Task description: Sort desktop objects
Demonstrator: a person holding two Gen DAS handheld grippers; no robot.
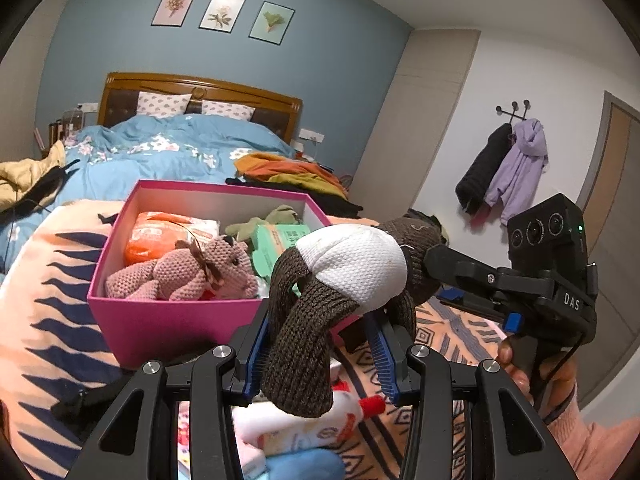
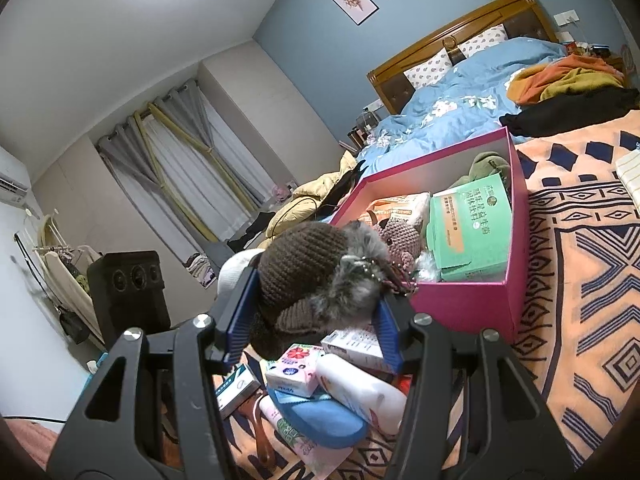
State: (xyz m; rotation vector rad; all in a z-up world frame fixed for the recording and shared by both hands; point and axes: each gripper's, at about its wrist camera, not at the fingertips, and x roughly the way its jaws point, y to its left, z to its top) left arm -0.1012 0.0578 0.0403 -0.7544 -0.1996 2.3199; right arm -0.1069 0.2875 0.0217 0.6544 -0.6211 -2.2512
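Observation:
A brown knitted plush toy [image 1: 352,268] with a white belly hangs just in front of the pink box [image 1: 168,320]. My right gripper [image 2: 316,304] is shut on its furry brown head [image 2: 304,268], and shows at the right of the left wrist view [image 1: 460,268]. One brown leg [image 1: 300,360] droops between the pads of my left gripper [image 1: 316,352]. It touches the left pad, and a gap shows at the right pad. The box [image 2: 468,304] holds a pink crocheted bear [image 1: 192,272], an orange pack [image 1: 160,236], a green carton [image 2: 468,228] and a green plush [image 1: 256,224].
Under the toy lies a pile on the patterned orange blanket [image 2: 580,320]: a white bottle with a red cap [image 1: 360,408], a blue pouch [image 2: 320,420], tissue packs [image 2: 292,368] and small cartons [image 2: 236,392]. Behind the box are a blue duvet [image 1: 160,152] and heaped clothes [image 1: 288,172]. A hand [image 1: 520,376] holds the right gripper.

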